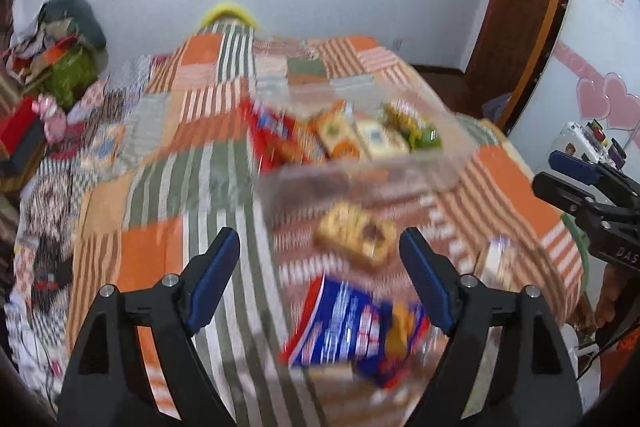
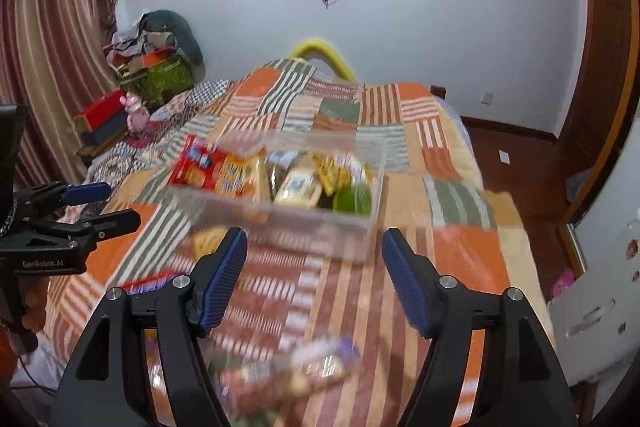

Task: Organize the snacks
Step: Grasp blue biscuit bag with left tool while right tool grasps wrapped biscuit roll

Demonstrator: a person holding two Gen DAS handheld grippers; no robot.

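Blue snack packet (image 1: 352, 331) lies nearest the left tool (image 1: 320, 259), whose jaws stand apart and empty; a yellow-brown packet (image 1: 356, 239) sits beyond it on the bed (image 1: 152, 187), before the clear bin (image 1: 360, 163) already holding several snacks. From the right view, the right tool (image 2: 314, 267) gapes empty over a blurred packet (image 2: 296, 367). Judged so: partly sorted, three or more packets left.

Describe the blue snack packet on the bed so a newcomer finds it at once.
On the patchwork bedspread, look on the near side of the clear plastic bin, past the tan packet. The blue packet lies loose there, the only blue-and-white one with a red edge.
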